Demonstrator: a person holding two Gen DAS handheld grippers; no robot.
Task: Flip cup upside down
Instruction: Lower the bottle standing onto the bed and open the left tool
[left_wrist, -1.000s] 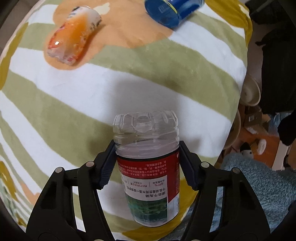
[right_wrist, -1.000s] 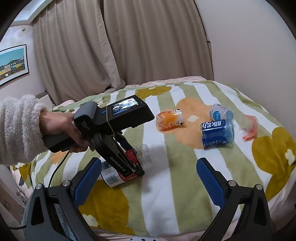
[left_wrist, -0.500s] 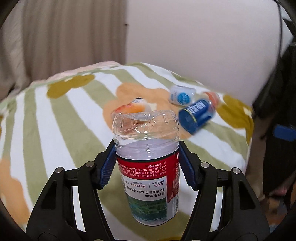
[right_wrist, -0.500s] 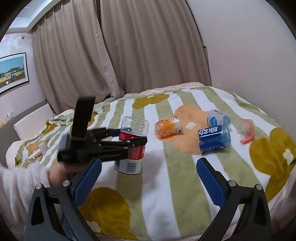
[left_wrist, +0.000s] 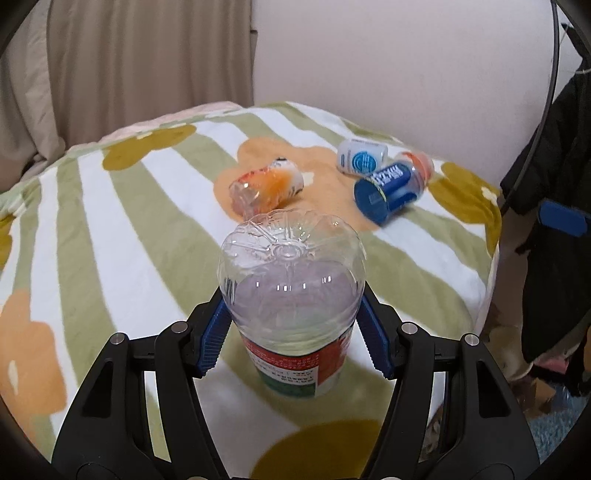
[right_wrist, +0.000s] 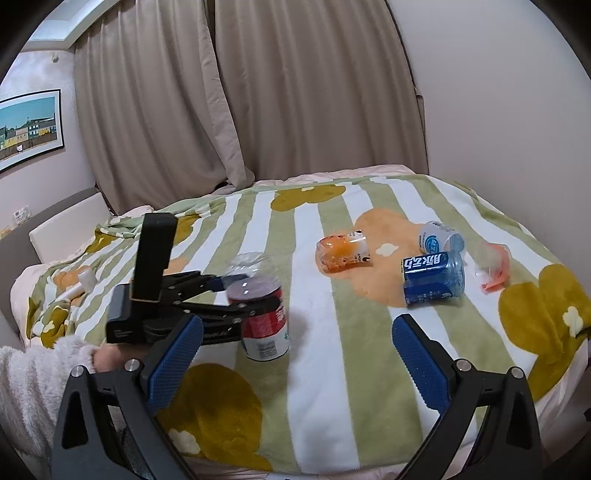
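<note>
The cup (left_wrist: 291, 280) is a clear cut-off bottle with a red and white label. It stands base up and slightly tilted, its open end down on the striped blanket (left_wrist: 110, 229). My left gripper (left_wrist: 293, 299) is shut on the cup, one blue pad pressed to each side. In the right wrist view the cup (right_wrist: 264, 325) sits between the fingers of the left gripper (right_wrist: 240, 295), which a hand in a fleecy sleeve (right_wrist: 37, 380) holds level. My right gripper (right_wrist: 297, 321) hangs open above the blanket's near edge, holding nothing.
Lying on their sides further back are an orange cup (right_wrist: 343, 253), a blue cup (right_wrist: 432, 277), a white-and-blue cup (right_wrist: 439, 238) and a clear pinkish cup (right_wrist: 493, 266). The bed drops away at the right edge (left_wrist: 491, 258). Curtains and a wall stand behind.
The left gripper turned the cup from lying on its side to base up, then lowered it onto the blanket. The right gripper stayed nearly still and open.
</note>
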